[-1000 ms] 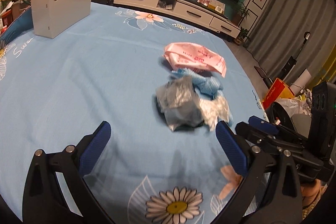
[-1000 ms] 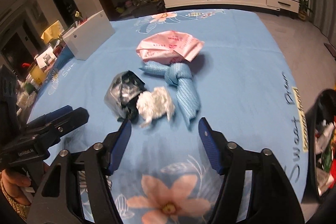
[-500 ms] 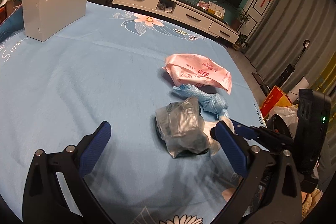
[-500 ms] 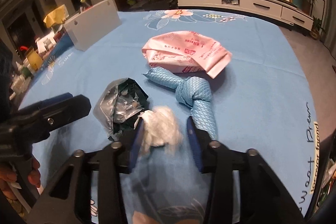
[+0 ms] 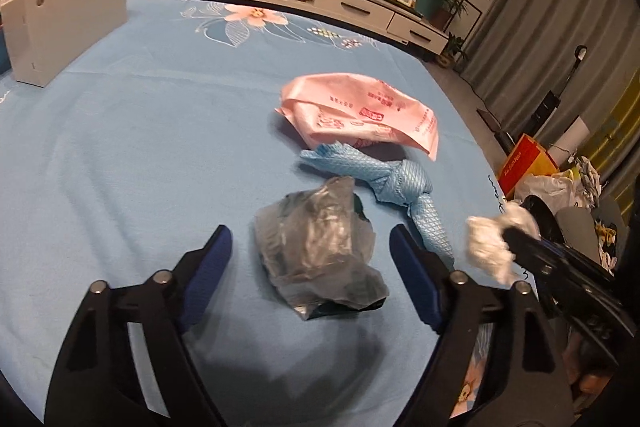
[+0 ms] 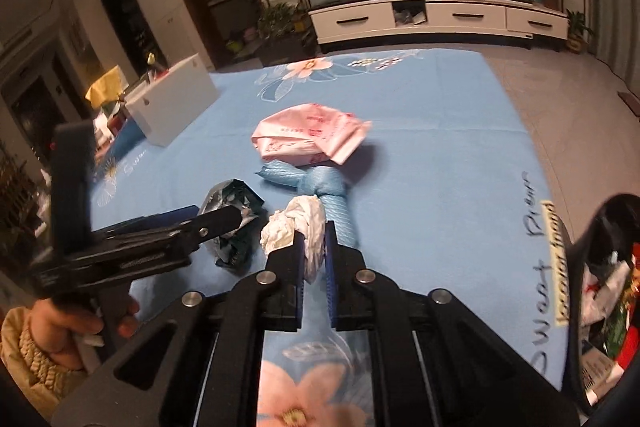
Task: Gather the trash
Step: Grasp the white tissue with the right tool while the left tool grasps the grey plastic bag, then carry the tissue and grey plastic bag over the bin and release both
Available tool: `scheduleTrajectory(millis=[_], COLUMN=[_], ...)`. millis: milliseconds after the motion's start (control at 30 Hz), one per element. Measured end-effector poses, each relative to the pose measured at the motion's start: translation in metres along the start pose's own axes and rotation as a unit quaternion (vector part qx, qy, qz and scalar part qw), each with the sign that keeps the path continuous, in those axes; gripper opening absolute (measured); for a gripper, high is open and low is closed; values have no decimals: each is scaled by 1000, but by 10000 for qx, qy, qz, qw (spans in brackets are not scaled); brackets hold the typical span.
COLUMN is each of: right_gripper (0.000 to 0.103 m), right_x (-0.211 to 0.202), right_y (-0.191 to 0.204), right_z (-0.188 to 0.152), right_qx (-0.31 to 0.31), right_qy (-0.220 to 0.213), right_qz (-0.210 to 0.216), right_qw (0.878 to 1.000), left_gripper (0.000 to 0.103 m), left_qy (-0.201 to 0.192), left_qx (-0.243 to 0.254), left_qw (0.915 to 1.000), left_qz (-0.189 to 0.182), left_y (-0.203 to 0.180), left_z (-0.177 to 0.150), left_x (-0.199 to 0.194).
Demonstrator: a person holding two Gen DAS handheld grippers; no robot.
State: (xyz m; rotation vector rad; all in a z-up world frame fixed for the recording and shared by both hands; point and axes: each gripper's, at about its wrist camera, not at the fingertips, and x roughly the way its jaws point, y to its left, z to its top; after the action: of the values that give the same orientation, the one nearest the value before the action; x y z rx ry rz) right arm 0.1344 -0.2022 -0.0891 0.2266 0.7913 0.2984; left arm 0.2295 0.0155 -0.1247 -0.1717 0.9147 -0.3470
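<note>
R gripper (image 6: 312, 247) is clamped on the white crumpled tissue (image 6: 296, 223), its blue pads pinching the wad, which is held up off the blue flowered cloth (image 6: 440, 155) covering the counter; in the L wrist view the same tissue (image 5: 496, 247) sits at the tip of the R gripper (image 5: 516, 239) near the counter's R edge. L gripper (image 5: 312, 251) has jaws apart w/ the grey-silver crumpled wrapper (image 5: 320, 243) lying on the cloth between them, pads not touching it; those jaws have just been closing in. From the R wrist view the L gripper (image 6: 236, 215) reaches in from the L side over that wrapper (image 6: 232, 203), w/ a hand (image 6: 76, 323) in a knit sleeve gripping its handle. Still on the cloth: knotted blue cloth strip (image 5: 392, 187) just beside the wrapper, and the pink plastic bag (image 5: 360, 115) touching the strip's far end. White box (image 5: 68, 31) stands well apart at the far L; a bin w/ rubbish (image 6: 608, 291) sits off the counter's R edge.
</note>
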Motion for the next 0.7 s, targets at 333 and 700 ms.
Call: scheduleTrajectory(millis=[333, 700], right_gripper=[10, 10], right_x=[-26, -75], right_y=[-22, -34], right_z=[-18, -32], right_qx=[357, 603], right_qy=[15, -294], right_qz=[-188, -306], right_qw=[9992, 9973], left_gripper=[44, 44], left_qy=[-101, -285], left_qx=[350, 843], left_qw=[9993, 9958], left_qz=[-61, -221], left_y=[-18, -64], left_z=[-15, -38], left_x=[-15, -65])
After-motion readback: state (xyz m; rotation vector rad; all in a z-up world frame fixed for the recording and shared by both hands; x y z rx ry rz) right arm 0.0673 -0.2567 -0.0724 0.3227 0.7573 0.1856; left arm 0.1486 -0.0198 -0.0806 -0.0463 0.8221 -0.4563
